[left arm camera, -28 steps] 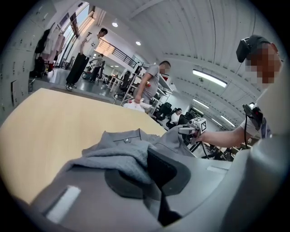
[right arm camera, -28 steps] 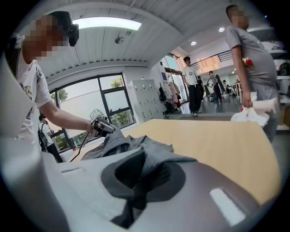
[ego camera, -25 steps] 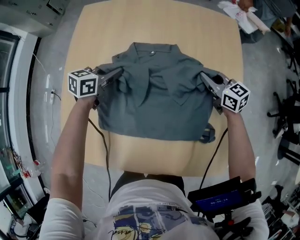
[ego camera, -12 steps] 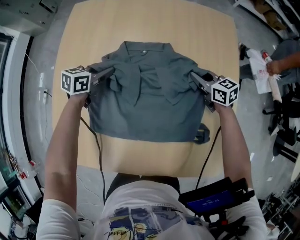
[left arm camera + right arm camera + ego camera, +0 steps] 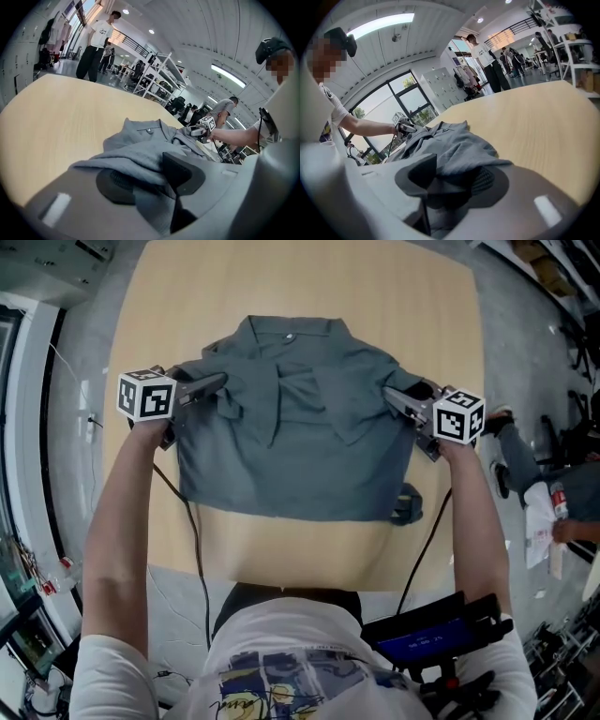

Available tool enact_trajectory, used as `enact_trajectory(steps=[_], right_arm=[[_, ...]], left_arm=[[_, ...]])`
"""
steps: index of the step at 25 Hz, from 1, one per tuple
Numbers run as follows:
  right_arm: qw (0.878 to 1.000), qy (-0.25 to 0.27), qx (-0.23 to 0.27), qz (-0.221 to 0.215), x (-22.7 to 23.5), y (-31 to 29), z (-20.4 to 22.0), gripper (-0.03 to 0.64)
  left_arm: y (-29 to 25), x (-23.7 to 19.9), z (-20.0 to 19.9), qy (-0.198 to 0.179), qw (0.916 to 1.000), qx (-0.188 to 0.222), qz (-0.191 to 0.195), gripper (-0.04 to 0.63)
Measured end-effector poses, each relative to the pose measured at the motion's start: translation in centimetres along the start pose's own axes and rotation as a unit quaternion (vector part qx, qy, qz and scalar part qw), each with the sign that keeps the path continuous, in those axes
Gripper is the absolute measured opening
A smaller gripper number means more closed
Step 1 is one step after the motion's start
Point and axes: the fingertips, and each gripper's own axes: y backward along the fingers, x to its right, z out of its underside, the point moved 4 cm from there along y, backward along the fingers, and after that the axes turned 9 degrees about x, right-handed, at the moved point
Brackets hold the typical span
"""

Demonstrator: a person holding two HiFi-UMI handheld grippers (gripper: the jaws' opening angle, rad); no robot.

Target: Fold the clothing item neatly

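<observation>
A grey collared shirt [image 5: 300, 442] lies face up on the wooden table [image 5: 309, 282], collar [image 5: 291, 332] at the far side, both sleeves folded inward over the chest. My left gripper [image 5: 217, 383] rests at the shirt's left shoulder edge. Its jaws have just been opening, and a fold of grey cloth [image 5: 140, 157] still lies loosely between them. My right gripper [image 5: 394, 399] sits at the right shoulder edge. Its jaws have also just been opening, with cloth [image 5: 459, 154] draped between the pads. In the left gripper view the right gripper [image 5: 206, 125] shows across the shirt.
A small dark piece of fabric [image 5: 406, 505] pokes out at the shirt's lower right corner. Bare tabletop surrounds the shirt. A person [image 5: 548, 521] crouches on the floor at the right. A device with a blue screen [image 5: 431, 638] hangs at my waist.
Both grippers have sunk a little toward the table with the shirt's shoulder edges. Their jaws have parted, and the cloth lies slack on the shirt. The person at the right has moved.
</observation>
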Motion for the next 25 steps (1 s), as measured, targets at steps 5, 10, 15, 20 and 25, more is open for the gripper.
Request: enact_trajectory(steps=[5,10,15,20,25], right_arm=[[0.999,-0.025,-0.004,-0.023,-0.1,1.5,-0.2,0.192],[0.999,-0.033,-0.016,-0.028,0.2,2.6,0.1,0.192],[0.999,-0.036,-0.009,-0.006,0.9,4.1,0.1,0.192],[0.999,-0.033,-0.011,0.004,1.0,4.4,0.6,0.192],[0.999,-0.033,-0.011,0.018,1.5,4.9,1.4,0.192]], left_arm=[[0.6,0.3,-0.1,-0.002,0.9999,-0.010,0.014,0.202],[1.7,-0.1,0.1,0.000,0.9997,-0.018,0.017,0.207],[1.5,0.1,0.7,0.021,0.9982,-0.033,0.045,0.224],[2.8,-0.3,1.0,0.023,0.9981,-0.046,0.033,0.231],[3.8,-1.5,1.9,0.027,0.9983,-0.050,0.013,0.232]])
